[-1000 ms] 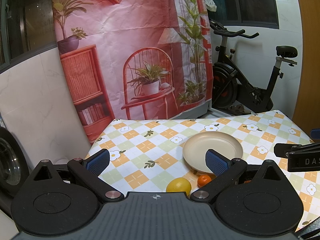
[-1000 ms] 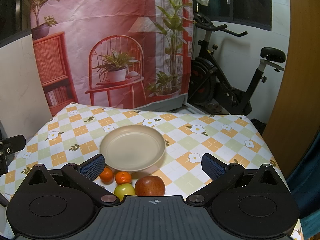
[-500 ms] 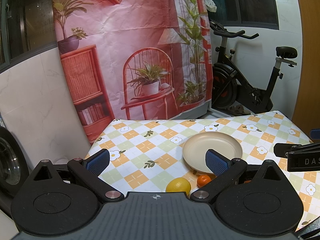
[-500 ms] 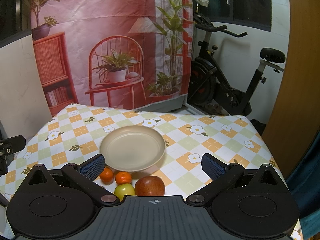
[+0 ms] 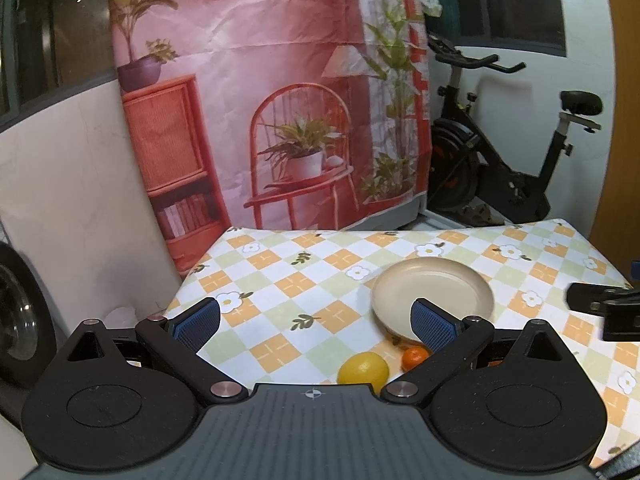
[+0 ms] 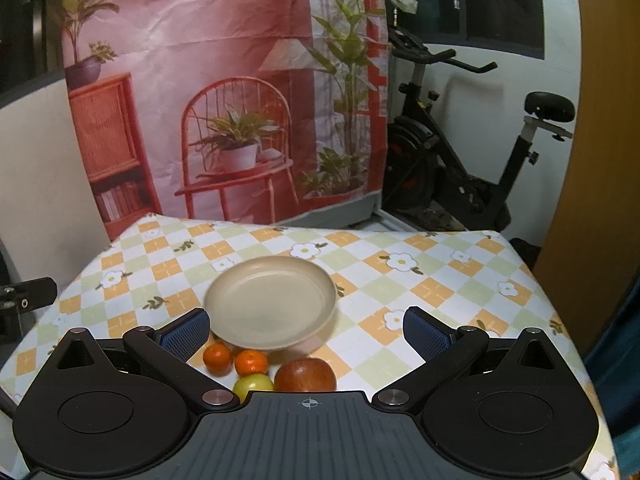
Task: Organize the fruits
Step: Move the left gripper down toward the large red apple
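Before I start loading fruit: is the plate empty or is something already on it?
Empty. The plate shows only its bare beige inside; the tangerines, apple and lemon lie on the tablecloth beside it.

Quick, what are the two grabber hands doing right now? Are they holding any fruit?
Left gripper: open, holding nothing.
Right gripper: open, holding nothing.

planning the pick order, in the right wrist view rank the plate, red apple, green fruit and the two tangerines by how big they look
1. plate, by far the largest
2. red apple
3. The two tangerines look alike, so no ranking between them. The green fruit is partly hidden by the gripper body, so its place is unsure.
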A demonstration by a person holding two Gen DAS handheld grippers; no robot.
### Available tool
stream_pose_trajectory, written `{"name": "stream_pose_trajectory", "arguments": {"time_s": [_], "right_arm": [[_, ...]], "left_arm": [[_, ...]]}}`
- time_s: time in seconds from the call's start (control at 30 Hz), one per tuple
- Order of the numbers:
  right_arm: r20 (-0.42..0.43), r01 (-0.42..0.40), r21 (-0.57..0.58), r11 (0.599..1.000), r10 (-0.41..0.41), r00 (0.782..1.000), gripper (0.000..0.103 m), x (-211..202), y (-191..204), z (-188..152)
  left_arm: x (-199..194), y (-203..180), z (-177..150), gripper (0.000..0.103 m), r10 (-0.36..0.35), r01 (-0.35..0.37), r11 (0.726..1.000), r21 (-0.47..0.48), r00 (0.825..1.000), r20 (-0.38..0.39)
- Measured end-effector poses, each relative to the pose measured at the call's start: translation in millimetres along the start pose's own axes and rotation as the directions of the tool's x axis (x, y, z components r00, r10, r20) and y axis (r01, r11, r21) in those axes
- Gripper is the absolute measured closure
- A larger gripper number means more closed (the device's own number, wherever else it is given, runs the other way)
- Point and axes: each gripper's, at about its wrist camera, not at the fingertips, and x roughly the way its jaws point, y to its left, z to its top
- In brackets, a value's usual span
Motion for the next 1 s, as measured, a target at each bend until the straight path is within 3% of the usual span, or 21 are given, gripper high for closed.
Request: {"name": "stream_pose_trajectory", "arguments": {"time_s": [0.23,0.4,0.63,1.0], "right_arm": [[0.0,0.009,0.002,1.0,-0.009,1.0,0.0,34,-25,-11],[-0.027,-0.059,0.029,0.998,0.06,0.998,0.0,61,-38,-21],[0.015,-0.161,0.0,0.987,0.161,0.987,0.0,79,-35,-29],[-0.031,-0.18,-0.074,0.981,0.178,0.984,0.0,92,-19,-52]], "left_arm": [[33,23,-11,0.009,0.021,-0.022,0.997,-0.078,1.0,-0.016],[50,28,-19,0.01,0.005,-0.006,0.997,-0.077,1.0,-0.011],[70,31,-31,0.012,-0.064,0.057,0.99,-0.128,0.997,-0.047],[85,22,-49,0.014,-0.146,0.134,0.983,-0.122,0.985,-0.094]]}}
